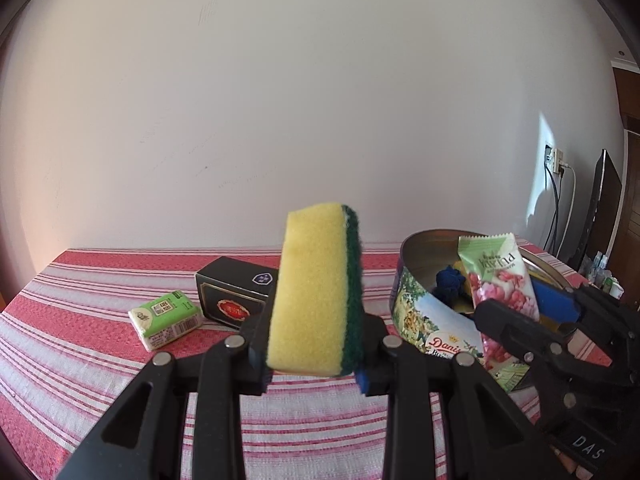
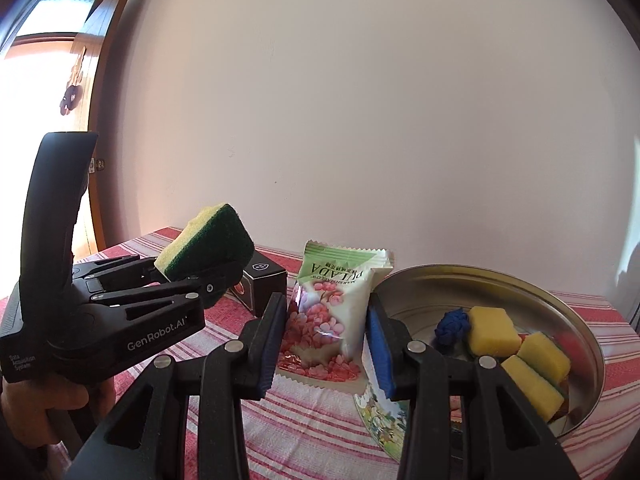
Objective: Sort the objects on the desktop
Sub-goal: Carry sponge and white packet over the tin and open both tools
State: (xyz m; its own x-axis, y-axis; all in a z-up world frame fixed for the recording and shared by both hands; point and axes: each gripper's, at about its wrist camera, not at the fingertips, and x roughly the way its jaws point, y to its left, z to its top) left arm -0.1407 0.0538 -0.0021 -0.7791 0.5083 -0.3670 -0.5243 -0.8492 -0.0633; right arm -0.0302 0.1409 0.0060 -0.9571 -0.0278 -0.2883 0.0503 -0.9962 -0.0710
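My left gripper (image 1: 314,364) is shut on a yellow and green sponge (image 1: 316,288) and holds it upright above the striped cloth; the sponge also shows at the left of the right wrist view (image 2: 208,248). My right gripper (image 2: 326,344) is shut on a pink and green snack packet (image 2: 334,312), held at the left rim of the round tin (image 2: 520,280). In the left wrist view the packet (image 1: 500,280) stands against the tin (image 1: 420,304). The tin holds several yellow sponges (image 2: 492,328) and a blue knotted thing (image 2: 450,326).
A black box (image 1: 232,292) and a green tissue pack (image 1: 166,318) lie on the red-and-white striped tablecloth (image 1: 80,340) left of the tin. The white wall stands just behind the table. A monitor and cables (image 1: 600,208) are at the far right.
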